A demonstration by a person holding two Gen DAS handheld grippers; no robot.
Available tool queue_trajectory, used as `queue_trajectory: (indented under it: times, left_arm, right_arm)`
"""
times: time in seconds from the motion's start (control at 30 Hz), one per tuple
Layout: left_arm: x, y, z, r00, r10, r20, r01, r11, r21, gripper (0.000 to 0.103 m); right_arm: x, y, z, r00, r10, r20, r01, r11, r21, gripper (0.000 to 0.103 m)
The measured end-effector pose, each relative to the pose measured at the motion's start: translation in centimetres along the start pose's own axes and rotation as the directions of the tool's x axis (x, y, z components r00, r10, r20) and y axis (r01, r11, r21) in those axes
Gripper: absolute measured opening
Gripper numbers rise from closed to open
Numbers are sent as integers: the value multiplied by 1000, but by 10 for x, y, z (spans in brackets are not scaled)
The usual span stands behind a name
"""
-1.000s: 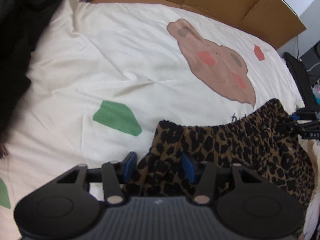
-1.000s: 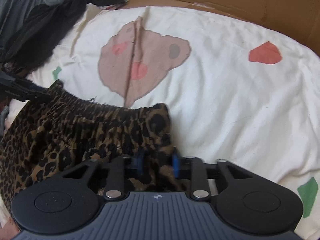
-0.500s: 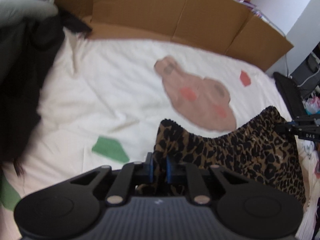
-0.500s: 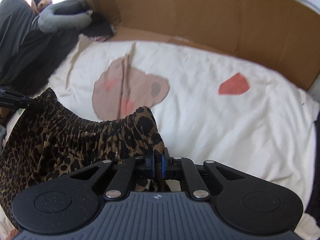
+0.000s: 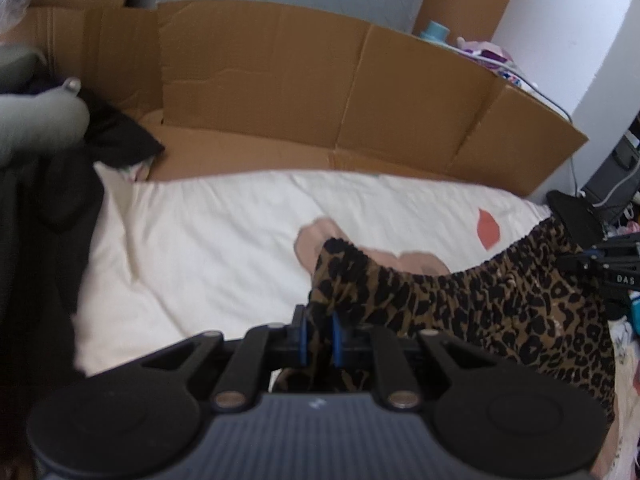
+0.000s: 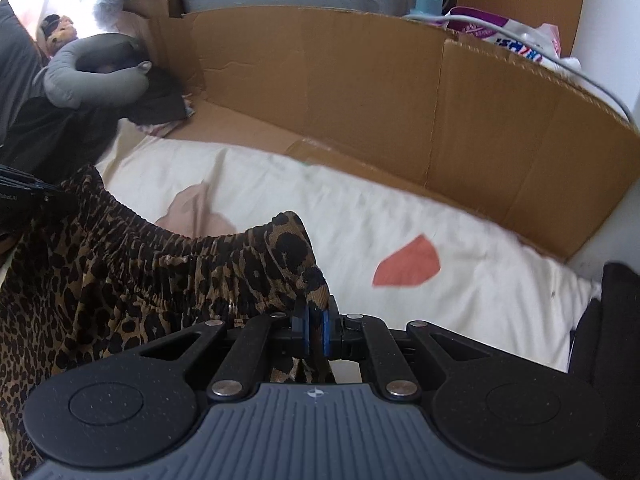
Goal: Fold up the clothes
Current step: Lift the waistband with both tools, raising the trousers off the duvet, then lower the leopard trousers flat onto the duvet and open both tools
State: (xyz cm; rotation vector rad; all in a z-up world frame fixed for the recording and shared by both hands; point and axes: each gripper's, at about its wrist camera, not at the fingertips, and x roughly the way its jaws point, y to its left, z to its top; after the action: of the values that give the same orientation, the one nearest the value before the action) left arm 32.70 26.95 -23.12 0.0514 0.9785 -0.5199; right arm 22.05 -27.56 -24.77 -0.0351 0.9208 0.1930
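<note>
— Leopard-print garment (image 5: pixel 472 312): where is it?
— Hanging above the cream sheet (image 5: pixel 224 240), its gathered waistband stretched between the two grippers, the rest draping down toward the sheet.
— And the left gripper (image 5: pixel 319 338)?
— Nearly closed, blue pads pinching one waistband corner.
— The right gripper (image 6: pixel 316 330)?
— Clamped tight on the other corner, fabric bunched over its pads.
— Beyond the sheet?
— A cardboard wall (image 6: pixel 400 92) along its far edge, and a grey neck pillow (image 6: pixel 80 76) at its far left corner.

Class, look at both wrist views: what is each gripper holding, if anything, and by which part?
Both hold the leopard-print garment by its gathered elastic edge: the left gripper pinches one end corner, the right gripper the opposite end corner.
</note>
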Motion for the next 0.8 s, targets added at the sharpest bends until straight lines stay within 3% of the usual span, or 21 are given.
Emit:
queue_trajectory:
  times: [0.47,0.8]
  left_arm:
    - [50,28,41,997,78,14,-78,996,-42,13]
    - [81,36,60,994,109,16,-109,993,-39,13]
  right_arm:
    - [52,0,69,999,-36,-31,35,999,-30,4]
    - [81,-2,82,994,-84,-64,80,995,-64,5]
